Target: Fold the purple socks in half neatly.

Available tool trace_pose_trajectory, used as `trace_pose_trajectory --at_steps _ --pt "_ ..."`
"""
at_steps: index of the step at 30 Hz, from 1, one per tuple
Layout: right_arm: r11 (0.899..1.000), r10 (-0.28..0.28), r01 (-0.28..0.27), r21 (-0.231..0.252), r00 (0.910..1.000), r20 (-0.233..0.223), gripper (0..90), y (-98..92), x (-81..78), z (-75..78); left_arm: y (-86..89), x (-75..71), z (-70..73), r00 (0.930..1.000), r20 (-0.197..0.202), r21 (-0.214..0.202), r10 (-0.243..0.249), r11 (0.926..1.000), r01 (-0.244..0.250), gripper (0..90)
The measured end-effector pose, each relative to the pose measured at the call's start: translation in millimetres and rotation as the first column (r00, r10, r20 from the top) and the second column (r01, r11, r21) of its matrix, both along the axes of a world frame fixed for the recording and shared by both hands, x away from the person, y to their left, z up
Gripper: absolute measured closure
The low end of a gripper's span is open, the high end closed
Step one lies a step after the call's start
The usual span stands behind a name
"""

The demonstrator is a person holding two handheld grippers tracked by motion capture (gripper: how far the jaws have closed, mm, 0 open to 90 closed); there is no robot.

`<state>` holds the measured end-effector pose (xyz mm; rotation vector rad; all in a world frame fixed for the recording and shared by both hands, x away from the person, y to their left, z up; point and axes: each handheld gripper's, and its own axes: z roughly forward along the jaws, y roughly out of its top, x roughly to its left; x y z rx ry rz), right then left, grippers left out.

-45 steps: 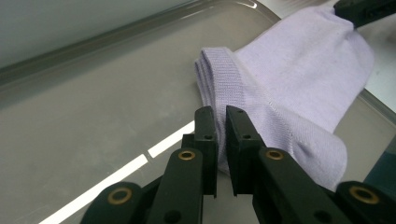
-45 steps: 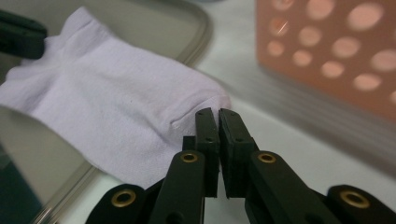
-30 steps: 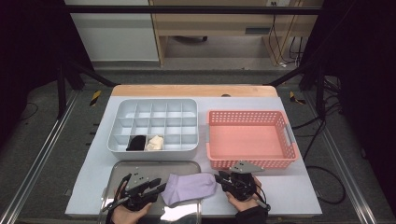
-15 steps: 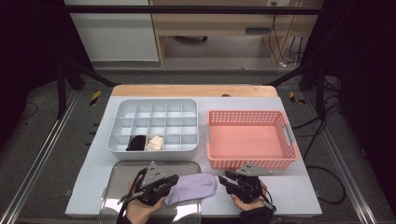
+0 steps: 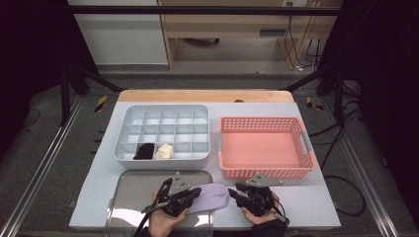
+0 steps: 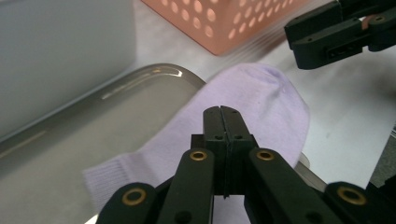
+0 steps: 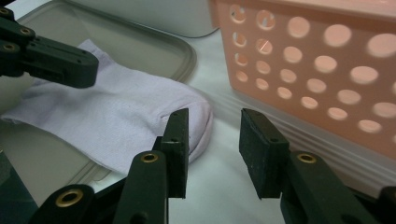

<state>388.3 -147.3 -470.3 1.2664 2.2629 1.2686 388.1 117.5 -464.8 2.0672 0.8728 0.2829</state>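
Two grippers are working one lilac sock [image 5: 210,197] at the near edge of the table; going left to right, the left gripper [image 5: 196,192] is lying over the steel tray [image 5: 129,197], at about seven o'clock from the table's centre, its jaws pressed fully together; in the left gripper view the tips are meeting flat over the sock's middle, and whether a fold of cloth is caught under them cannot be told. That hand seems to be pinning or nipping the sock mid-length so the cloth is staying put while the other end is worked. The sock is lying flat, cuff end on the tray, toe end hanging past the tray's right rim onto the white table [image 5: 316,207], pointing toward three o'clock. Beyond the tray, at eleven o'clock, the grey divided box [image 5: 197,158] is holding a black roll [image 5: 144,151] and a cream roll [image 5: 164,151] in its near row, likely socks already sorted. The right gripper [image 7: 212,140] is sitting at five o'clock, jaws spread partway with nothing between them; in its own view the left pad is just beside the toe, not gripping it, probably lined up to take that end. The pink basket [image 5: 296,170] is standing empty at two o'clock.
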Motion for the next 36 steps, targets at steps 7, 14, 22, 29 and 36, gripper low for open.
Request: trace_pose_trajectory --at_steps 7,14,22,29,36 --pt "1.000 0.012 -0.013 -0.013 0.9999 -0.011 65.2 6.4 0.5 -3.5 -7.4 0.0 -10.2 0.9995 -0.026 0.015 -0.019 0.9997 0.019 89.4" --pt "0.999 0.012 -0.013 -0.030 0.9993 -0.036 66.1 12.3 5.0 -7.9 -7.3 0.9 -14.2 0.9993 -0.031 0.014 -0.023 0.9996 0.024 89.4" --pt "0.999 0.012 -0.015 -0.051 0.9979 -0.063 69.4 18.1 9.0 -14.6 -7.2 0.8 -14.4 0.9991 -0.032 0.018 -0.029 0.9994 0.029 89.2" --pt "0.999 0.021 -0.023 -0.023 0.9970 -0.075 83.1 21.1 8.1 -16.5 -7.4 0.3 -14.1 0.9992 -0.031 0.020 -0.026 0.9995 0.026 89.2" --pt "1.000 0.007 -0.008 -0.008 0.9929 -0.118 86.1 20.5 9.6 -10.8 -7.2 0.3 -14.2 0.9992 -0.030 0.020 -0.026 0.9995 0.026 89.2"
